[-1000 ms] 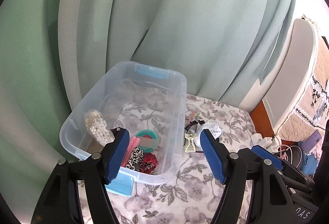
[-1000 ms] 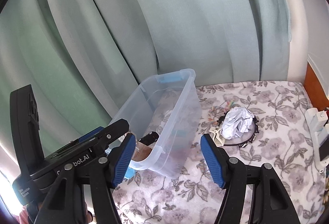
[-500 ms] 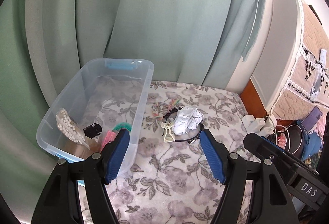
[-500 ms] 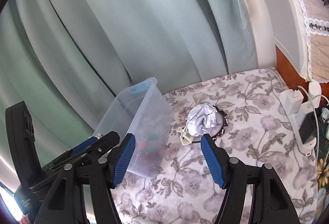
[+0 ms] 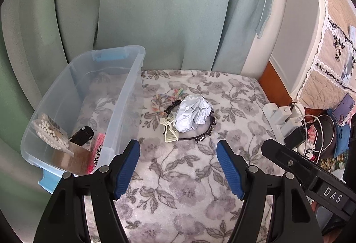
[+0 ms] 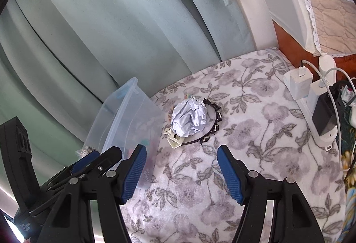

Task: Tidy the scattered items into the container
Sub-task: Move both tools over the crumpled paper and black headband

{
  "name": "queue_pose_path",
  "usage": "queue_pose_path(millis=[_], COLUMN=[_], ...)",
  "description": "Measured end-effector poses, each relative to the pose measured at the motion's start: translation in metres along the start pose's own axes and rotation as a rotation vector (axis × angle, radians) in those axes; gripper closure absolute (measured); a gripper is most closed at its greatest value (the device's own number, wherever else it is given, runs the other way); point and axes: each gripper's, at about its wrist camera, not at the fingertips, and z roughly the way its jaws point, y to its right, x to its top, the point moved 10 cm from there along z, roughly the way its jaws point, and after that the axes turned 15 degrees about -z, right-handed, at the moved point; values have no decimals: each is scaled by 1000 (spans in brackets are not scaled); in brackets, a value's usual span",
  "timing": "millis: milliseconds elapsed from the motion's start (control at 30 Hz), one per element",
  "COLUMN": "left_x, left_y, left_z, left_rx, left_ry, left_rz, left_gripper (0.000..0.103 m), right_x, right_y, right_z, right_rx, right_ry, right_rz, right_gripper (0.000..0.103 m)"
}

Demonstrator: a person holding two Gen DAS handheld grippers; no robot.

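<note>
Two grippers are hovering over a floral blanket (image 5: 189,176), both with jaws spread and nothing between them. The left gripper (image 5: 178,167) and the right gripper (image 6: 181,170) are each pointing toward a small heap near the blanket's middle: a crumpled paper ball (image 5: 192,112) is sitting on a black headband (image 5: 203,133), with a cream hair clip (image 5: 169,130) touching its near-left side. The clear plastic container (image 5: 124,109) is standing along the blanket's left edge, just beside the heap.

The left wrist view is looking down into the container, showing a pack of cotton swabs (image 5: 52,131) leaning in its near-left corner, a small black item (image 5: 81,135) beside it and something pink at the near wall. It is also showing a pastel braided loop (image 5: 159,101) behind the heap. The right wrist view is seeing the container only from its side, its contents blurred through the wall, but is showing the power strip (image 6: 311,96) with white chargers along the blanket's right edge more fully.
</note>
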Motion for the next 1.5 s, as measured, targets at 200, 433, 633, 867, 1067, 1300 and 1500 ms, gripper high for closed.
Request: queue_pose_path(millis=[200, 433, 633, 867, 1067, 1300, 1500], left_x=[-8, -5, 0, 5, 12, 22, 23], left_y=[11, 14, 15, 16, 14, 6, -2], left_z=[24, 54, 78, 110, 135, 156, 171], left_rx=[15, 42, 45, 54, 64, 88, 89], left_ry=[-34, -56, -73, -81, -78, -63, -71], left_rz=[35, 48, 47, 42, 44, 38, 24], left_gripper=[31, 31, 31, 31, 35, 41, 46], right_x=[-10, -18, -19, -23, -17, -7, -3], right_y=[19, 38, 50, 65, 76, 80, 81], right_z=[14, 36, 58, 86, 110, 143, 167], right_rx=[-10, -31, -57, -86, -98, -95, -82], right_ry=[-35, -91, -130, -181, -203, -230, -252], right_rz=[38, 54, 64, 67, 49, 35, 12], right_gripper=[33, 33, 33, 34, 39, 47, 48])
